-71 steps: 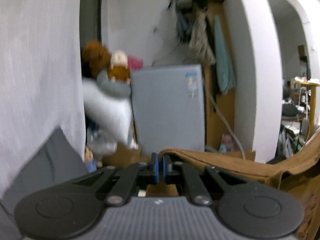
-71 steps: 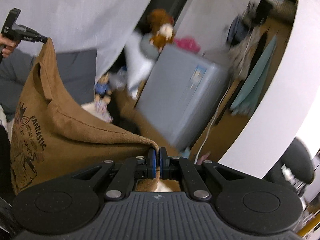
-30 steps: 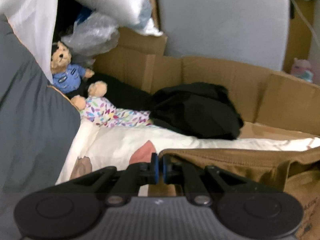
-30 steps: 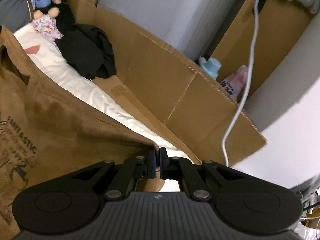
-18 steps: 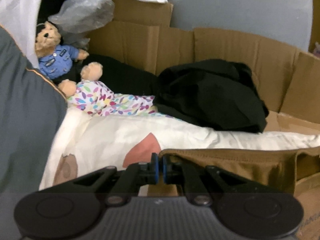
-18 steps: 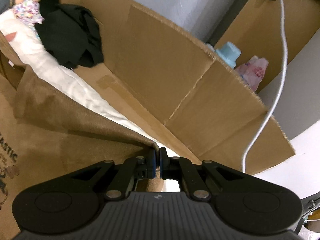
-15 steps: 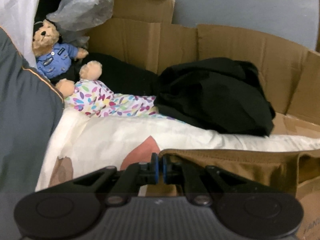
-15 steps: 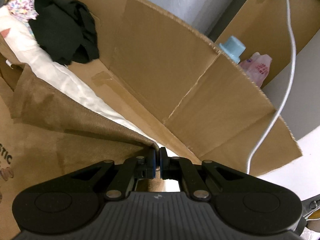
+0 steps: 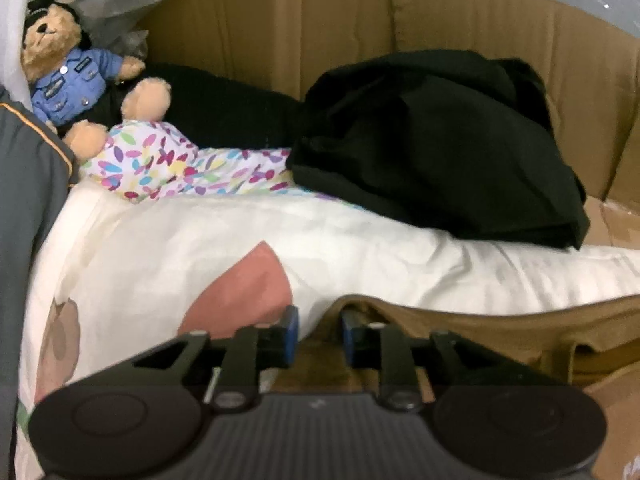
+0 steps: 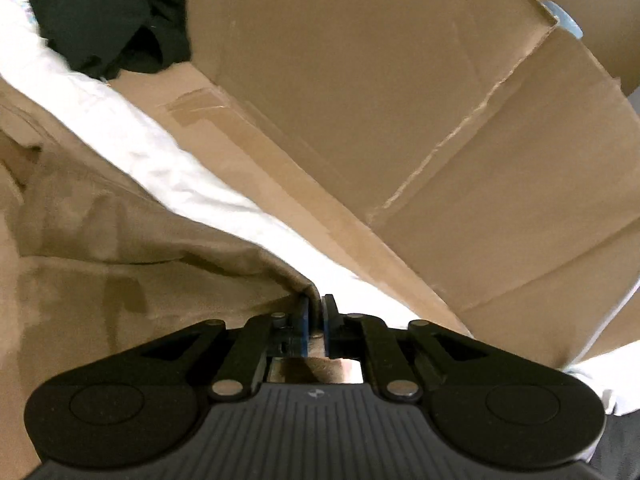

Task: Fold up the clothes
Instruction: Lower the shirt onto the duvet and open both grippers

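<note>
— Two corners of soft brown cotton garment, lying on cream printed bedsheet. Left gripper opening, pads clear of the hem.

— Right gripper opening too; cloth between, possibly still touching. Light, limp; regrip at hems.

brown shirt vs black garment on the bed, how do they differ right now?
The brown shirt lies spread with its edge between the opening left gripper; the black garment sits bunched in a heap, untouched. The brown shirt is nearest the camera; the black garment lies against the cardboard. Both rest on the white bedding.
</note>
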Available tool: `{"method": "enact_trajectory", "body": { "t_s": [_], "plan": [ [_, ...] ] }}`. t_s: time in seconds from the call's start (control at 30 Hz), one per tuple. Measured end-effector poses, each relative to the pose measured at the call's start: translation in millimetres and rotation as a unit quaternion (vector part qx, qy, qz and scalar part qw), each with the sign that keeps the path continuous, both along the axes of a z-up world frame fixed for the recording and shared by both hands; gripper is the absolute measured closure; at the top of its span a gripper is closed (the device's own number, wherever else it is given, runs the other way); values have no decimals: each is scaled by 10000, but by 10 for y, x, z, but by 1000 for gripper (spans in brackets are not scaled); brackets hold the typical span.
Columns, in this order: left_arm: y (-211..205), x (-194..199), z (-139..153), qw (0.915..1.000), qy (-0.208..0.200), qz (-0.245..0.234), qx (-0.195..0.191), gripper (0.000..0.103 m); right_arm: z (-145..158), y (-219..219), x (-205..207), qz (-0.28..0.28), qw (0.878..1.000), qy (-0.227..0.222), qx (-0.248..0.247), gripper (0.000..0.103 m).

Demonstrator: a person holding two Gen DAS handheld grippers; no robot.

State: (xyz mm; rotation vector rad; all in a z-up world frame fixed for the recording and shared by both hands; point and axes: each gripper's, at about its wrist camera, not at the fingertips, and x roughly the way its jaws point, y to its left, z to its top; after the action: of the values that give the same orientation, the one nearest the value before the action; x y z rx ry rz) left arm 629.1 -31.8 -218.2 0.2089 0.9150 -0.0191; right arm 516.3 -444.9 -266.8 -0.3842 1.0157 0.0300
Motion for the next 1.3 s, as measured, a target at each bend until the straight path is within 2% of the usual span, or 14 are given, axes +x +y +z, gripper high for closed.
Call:
{"method": "enact_trajectory", "body": {
  "t_s": [0.03,0.07,0.13,0.2,0.23,0.47,0.63,0.77,0.87,1.07,1.13,1.23,1.27,1.3],
  "plan": [
    [0,-25,23,10000,-27,-67,-23,74,21,-16,-26,45,10000,-36,40,62],
    [-11,-43,42,9999,-41,-132,-23,71,73,-56,-82,156,9998,-109,114,59],
    [-25,-122,122,9994,-84,-346,-22,67,161,-104,-161,382,9988,-220,202,59],
    [-85,-219,191,9981,-43,-610,24,48,265,-114,-234,736,9965,-308,259,59],
    [-105,-236,194,9978,-24,-666,20,45,301,-102,-252,875,9952,-324,286,59],
    [-469,-445,180,9906,10,-1368,32,44,461,105,-280,1385,9870,-475,669,59],
    [-781,-450,0,9755,107,-2131,537,36,390,314,-248,1609,9822,-513,816,59],
    [-885,-393,-184,9694,228,-2337,714,36,286,476,-167,1707,9809,-523,774,40],
    [-900,-389,-263,9684,250,-2392,654,34,252,576,-70,1803,9779,-571,894,40],
    [-961,-356,-443,9687,302,-2465,62,33,118,764,45,2064,9717,-440,1059,40],
    [-991,-337,-498,9698,338,-2415,25,34,55,798,85,2075,9712,-368,1108,43],
    [-1019,-290,-602,9737,404,-2237,-117,50,-15,810,148,2031,9711,-254,1226,67],
    [-1020,-284,-608,9742,391,-2212,-205,63,-18,810,146,2027,9711,-260,1230,77],
    [-1022,-273,-613,9750,368,-2168,-333,82,-19,809,154,2012,9712,-278,1243,83]
  ]
}}
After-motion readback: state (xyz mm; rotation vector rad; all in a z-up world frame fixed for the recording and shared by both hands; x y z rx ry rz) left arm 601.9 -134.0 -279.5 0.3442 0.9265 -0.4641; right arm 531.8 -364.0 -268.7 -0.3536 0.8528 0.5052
